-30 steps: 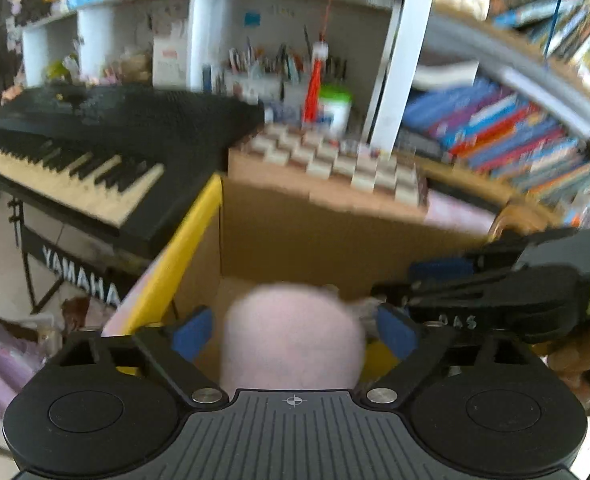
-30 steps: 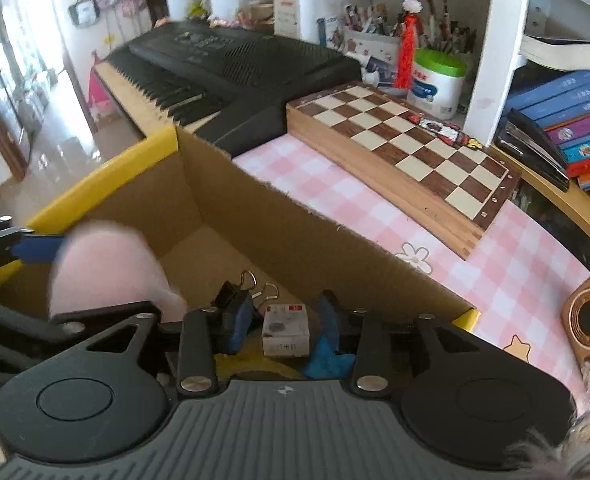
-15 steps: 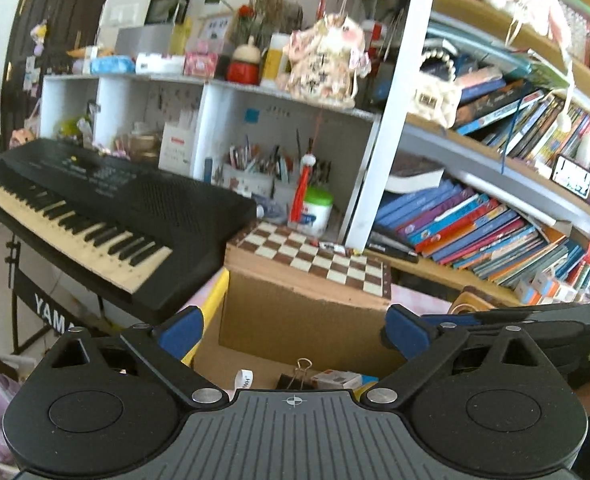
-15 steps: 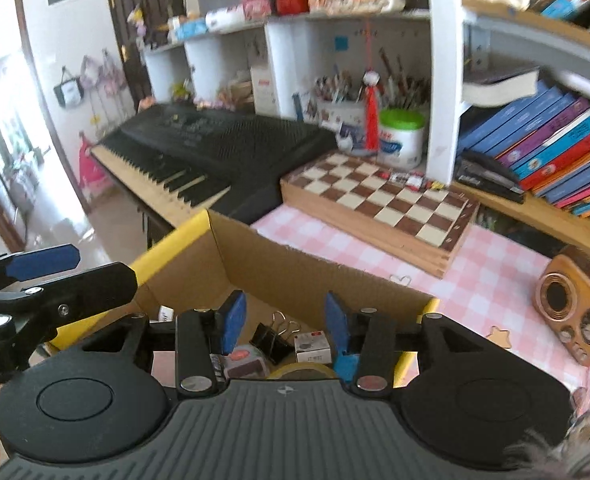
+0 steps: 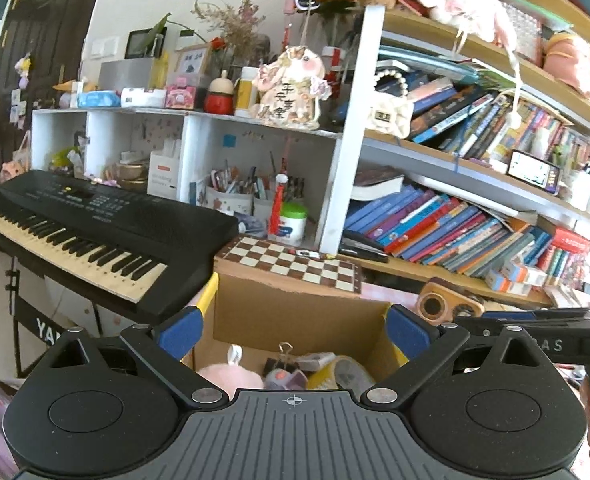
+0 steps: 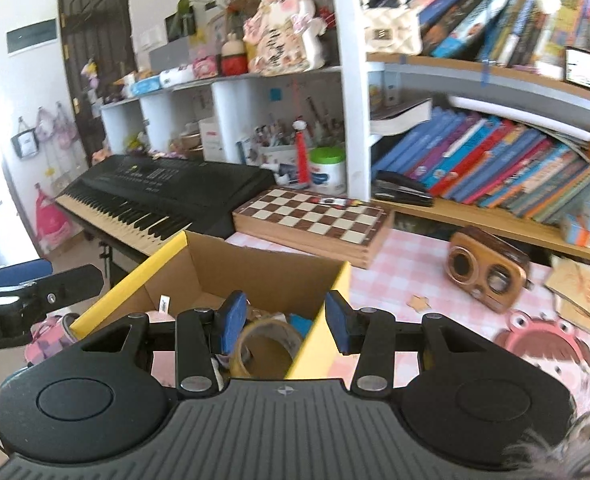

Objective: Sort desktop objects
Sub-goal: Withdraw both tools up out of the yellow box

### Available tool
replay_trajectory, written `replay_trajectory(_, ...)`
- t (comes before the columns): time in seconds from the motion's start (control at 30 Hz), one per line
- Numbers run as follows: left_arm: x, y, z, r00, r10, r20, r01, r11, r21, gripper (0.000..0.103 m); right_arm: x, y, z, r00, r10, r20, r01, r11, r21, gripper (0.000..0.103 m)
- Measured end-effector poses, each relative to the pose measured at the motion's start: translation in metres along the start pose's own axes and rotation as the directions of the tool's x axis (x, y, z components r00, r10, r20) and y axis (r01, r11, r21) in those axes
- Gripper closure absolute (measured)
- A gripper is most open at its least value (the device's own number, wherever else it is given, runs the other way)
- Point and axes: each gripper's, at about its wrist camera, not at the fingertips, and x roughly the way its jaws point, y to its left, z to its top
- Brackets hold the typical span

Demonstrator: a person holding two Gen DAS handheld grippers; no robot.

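Note:
An open cardboard box with yellow flaps sits below both grippers. A pink plush ball, a binder clip, a tape roll and other small items lie inside it. My left gripper hangs above the box's near side, open wide and empty. Over the box near its right flap, my right gripper is open and holds nothing. The tape roll lies beneath it. Each gripper shows at the edge of the other's view.
A black keyboard stands left of the box and a folded chessboard behind it. A wooden radio and a pink frog item rest on the pink checked cloth at right. Crowded bookshelves fill the background.
The left gripper has let go of the pink plush ball, which now lies in the box. Both grippers have risen and drawn back from the box, and both views have tilted up.

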Motion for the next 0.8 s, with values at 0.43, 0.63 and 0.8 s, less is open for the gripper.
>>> replay_trajectory(0.43,-0.052,-0.021,-0.038,0.991,-0.120,-0.057,0.125,0.986,0.107,0.002,-0.083,0.018,-0.074,0.989,-0.147,0.023,0.146,0.988,0.058,0.062)
replay_trajectory(0.63,-0.070,-0.031,-0.065,0.986,-0.125,-0.111,0.140,0.980,0.142,0.001,-0.105,0.033,-0.112,0.984,-0.179,-0.007,0.179,0.982,0.067,0.062)
replay_trajectory(0.8,-0.083,-0.037,-0.083,0.981,-0.137,-0.136,0.160,0.972,0.174,0.001,-0.122,0.042,-0.140,0.977,-0.213,-0.026,0.215,0.971,0.101,0.062)
